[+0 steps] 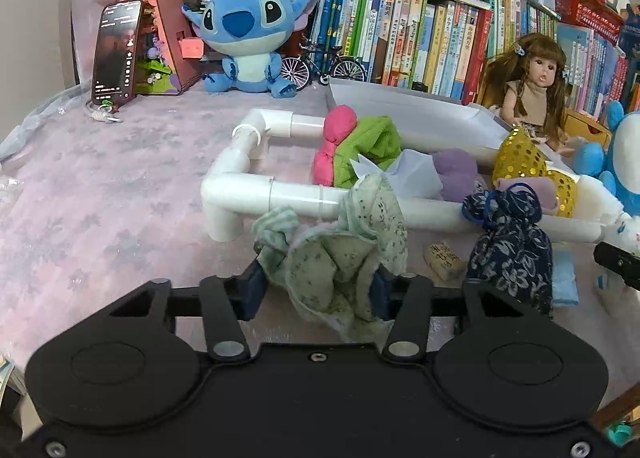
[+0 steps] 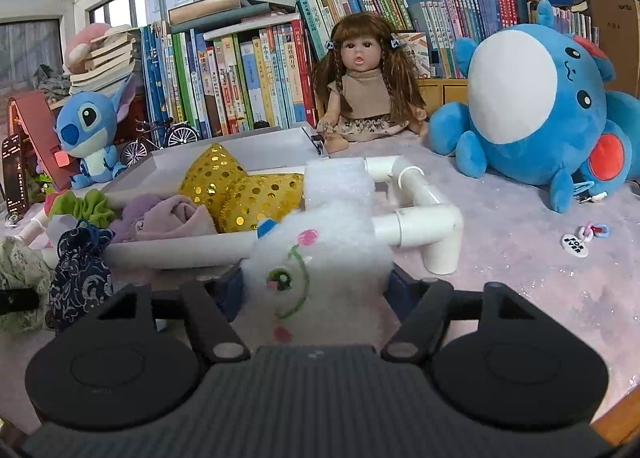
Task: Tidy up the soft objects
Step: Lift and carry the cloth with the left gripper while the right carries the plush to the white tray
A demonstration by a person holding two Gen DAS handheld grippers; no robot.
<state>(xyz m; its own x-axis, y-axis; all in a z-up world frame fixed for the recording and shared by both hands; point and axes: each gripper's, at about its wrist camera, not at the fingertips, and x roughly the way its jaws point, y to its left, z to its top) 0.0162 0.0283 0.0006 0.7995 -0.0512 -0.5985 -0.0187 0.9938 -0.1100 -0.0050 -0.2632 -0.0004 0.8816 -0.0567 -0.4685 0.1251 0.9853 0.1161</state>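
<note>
My left gripper point(image 1: 318, 284) is shut on a crumpled pale green speckled cloth point(image 1: 340, 258), just in front of the white pipe frame point(image 1: 296, 198). Part of the cloth drapes over the frame's near pipe. My right gripper point(image 2: 318, 286) is shut on a white fluffy embroidered cloth point(image 2: 316, 258) at the frame's point(image 2: 416, 218) right end. Inside the frame lie a pink and green cloth point(image 1: 360, 150), a purple cloth point(image 2: 168, 218) and a gold sequined piece point(image 2: 240, 186). A dark blue floral pouch point(image 1: 512, 246) stands in front of the frame, between the two grippers.
A pink fuzzy cover point(image 1: 100, 186) spreads over the table. A blue plush point(image 1: 244, 38), a phone point(image 1: 116, 50), a doll point(image 2: 364, 86) and a big blue plush point(image 2: 532, 106) stand before rows of books point(image 1: 420, 26). A grey tray point(image 1: 412, 114) lies behind the frame. Small trinkets point(image 2: 584, 238) lie at the right.
</note>
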